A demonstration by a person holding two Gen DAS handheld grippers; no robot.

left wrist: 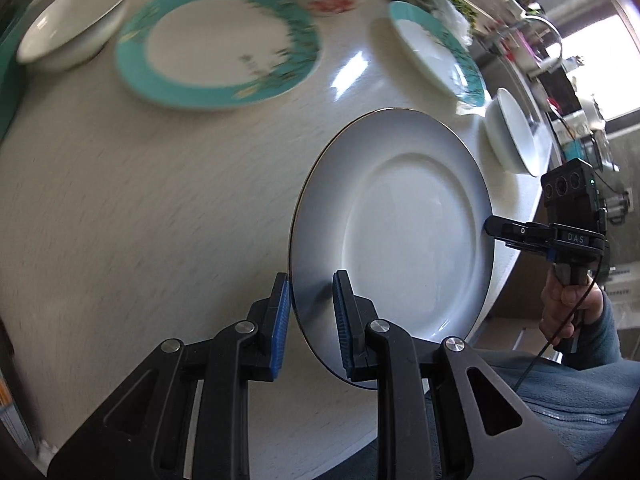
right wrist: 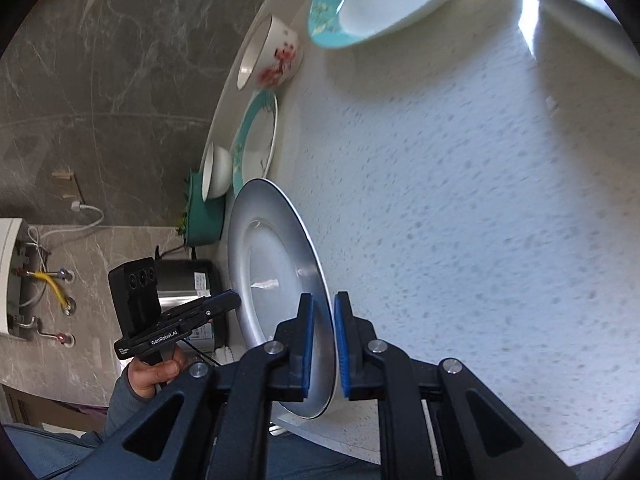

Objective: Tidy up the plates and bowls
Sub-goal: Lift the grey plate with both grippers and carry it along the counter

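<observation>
White plate point(left wrist: 404, 220) carried clear of the table point(left wrist: 140, 208), held at opposite rim points: the left gripper point(left wrist: 311, 316) has its jaws clamped on the near rim at lower centre of the left wrist view, and the right gripper point(left wrist: 496, 230) pinches the far rim at right. In the right wrist view the plate point(right wrist: 276, 280) stands edge-on between the right gripper's point(right wrist: 321, 344) blue pads. Ahead, at upper left, lies the large teal-rimmed plate point(left wrist: 218, 44), a likely stacking target; a white bowl point(left wrist: 72, 26) sits beside it. A second teal-rimmed plate point(left wrist: 438, 52) and a small bowl point(left wrist: 514, 136) flank the path at right.
</observation>
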